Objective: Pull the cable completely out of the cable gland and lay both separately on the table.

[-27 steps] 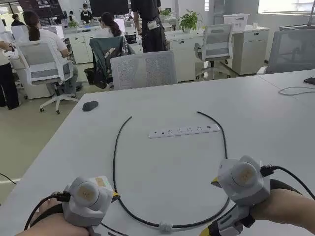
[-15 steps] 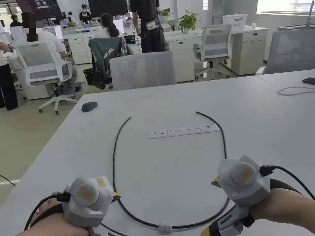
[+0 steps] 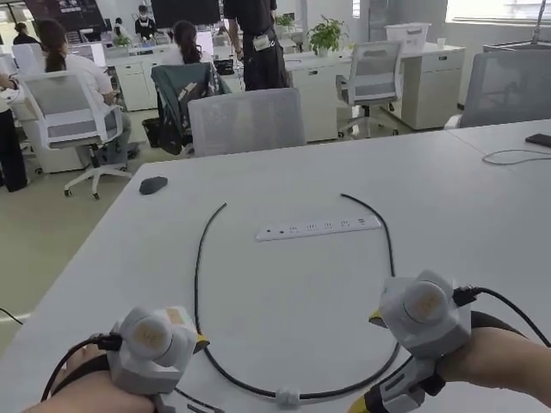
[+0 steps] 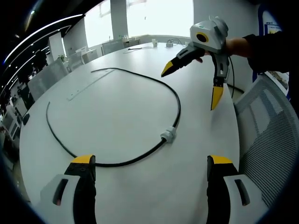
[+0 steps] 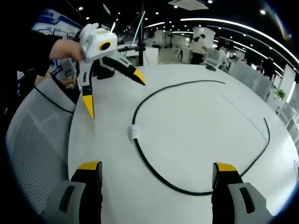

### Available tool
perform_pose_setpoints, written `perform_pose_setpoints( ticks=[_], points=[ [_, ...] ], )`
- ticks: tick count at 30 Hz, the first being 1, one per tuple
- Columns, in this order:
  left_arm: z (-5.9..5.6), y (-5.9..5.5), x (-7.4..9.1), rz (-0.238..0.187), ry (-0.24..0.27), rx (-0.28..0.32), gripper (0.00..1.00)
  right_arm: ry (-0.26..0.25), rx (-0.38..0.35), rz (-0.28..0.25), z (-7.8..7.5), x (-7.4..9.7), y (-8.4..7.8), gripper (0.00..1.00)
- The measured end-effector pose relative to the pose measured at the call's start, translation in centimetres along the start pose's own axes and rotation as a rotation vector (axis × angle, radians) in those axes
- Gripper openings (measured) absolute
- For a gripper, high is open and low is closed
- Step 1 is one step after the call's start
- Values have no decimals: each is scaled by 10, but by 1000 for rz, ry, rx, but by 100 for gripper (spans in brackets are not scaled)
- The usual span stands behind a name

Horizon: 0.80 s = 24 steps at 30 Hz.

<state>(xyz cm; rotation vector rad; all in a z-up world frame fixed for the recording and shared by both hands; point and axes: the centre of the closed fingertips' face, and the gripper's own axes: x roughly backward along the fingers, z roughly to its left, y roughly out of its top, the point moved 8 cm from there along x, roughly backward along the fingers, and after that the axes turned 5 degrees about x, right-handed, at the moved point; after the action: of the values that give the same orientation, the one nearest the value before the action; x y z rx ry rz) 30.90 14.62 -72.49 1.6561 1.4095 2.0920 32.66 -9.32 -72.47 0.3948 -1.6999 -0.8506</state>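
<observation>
A black cable (image 3: 200, 284) lies on the white tabletop (image 3: 284, 301) in a long loop open toward the far edge, curving round a white power strip (image 3: 318, 228) near the middle. Its bend sits close to the near edge, and there a small white cable gland (image 3: 287, 397) is threaded on it. The left gripper (image 5: 114, 97) and the right gripper (image 4: 188, 89) flank that bend at the near edge, seemingly just above the surface, each with its jaws spread wide and gripping nothing, apart from cable and gland.
</observation>
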Motion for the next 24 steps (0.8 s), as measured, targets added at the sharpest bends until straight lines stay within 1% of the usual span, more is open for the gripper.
perform_pose_setpoints(
  ticks=[1,3,5,8,11,13,16,18,19,22,24],
  points=[
    [0,0,0,0,0,0,99,2,-4,-4,0,0,0,99],
    [0,-2,0,-2,-6,26,99,14,-17,-29,2,-2,3,99],
    [0,-1,0,-13,-11,37,99,12,-12,-25,2,-3,3,99],
    [0,-1,-1,-9,-11,33,99,16,-14,-28,2,-5,4,99],
    [2,-1,0,-17,-7,35,99,16,-9,-26,1,-6,4,99],
    [3,-1,0,-14,-5,33,99,18,-12,-24,1,-7,4,99],
    [5,-2,-1,-12,-3,38,99,18,-7,-14,0,-8,3,98],
    [5,-2,0,-8,3,29,99,18,-16,-22,0,-8,3,99],
    [5,-2,0,-9,1,30,99,24,-21,-30,1,-8,4,99],
    [7,-1,-1,-15,1,31,99,32,-5,-26,2,-9,5,99],
    [7,0,-1,-18,0,33,99,34,-8,-23,2,-10,4,99]
  ],
)
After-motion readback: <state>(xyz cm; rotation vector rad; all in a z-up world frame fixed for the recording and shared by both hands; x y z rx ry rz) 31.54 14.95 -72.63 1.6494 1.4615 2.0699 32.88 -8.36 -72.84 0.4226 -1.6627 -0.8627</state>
